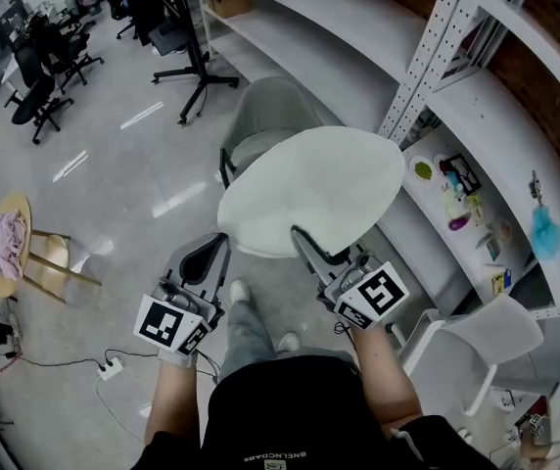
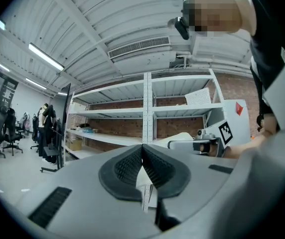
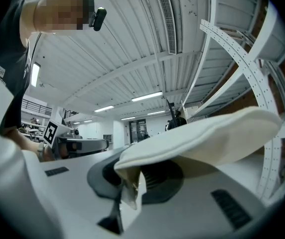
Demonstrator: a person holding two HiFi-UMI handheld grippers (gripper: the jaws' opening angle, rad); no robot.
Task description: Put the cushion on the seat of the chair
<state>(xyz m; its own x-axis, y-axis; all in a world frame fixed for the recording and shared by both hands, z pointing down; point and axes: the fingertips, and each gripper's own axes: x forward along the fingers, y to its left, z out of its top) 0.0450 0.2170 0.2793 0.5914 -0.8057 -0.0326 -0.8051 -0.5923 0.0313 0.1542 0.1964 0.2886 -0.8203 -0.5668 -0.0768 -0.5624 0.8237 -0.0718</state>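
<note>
A flat white oval cushion hangs level in the air, partly over the grey chair, whose seat shows just beyond the cushion's far left edge. My left gripper is shut on the cushion's near left edge; in the left gripper view only a thin white strip shows between the pads. My right gripper is shut on the near right edge, and the cushion spreads out over its jaws. Each gripper shows in the other's view, the right one and the left one.
White metal shelving runs along the right, with small items on a lower shelf. A white chair stands at the lower right. A round wooden side table with a cloth is at the left. A stand's base and office chairs are farther back.
</note>
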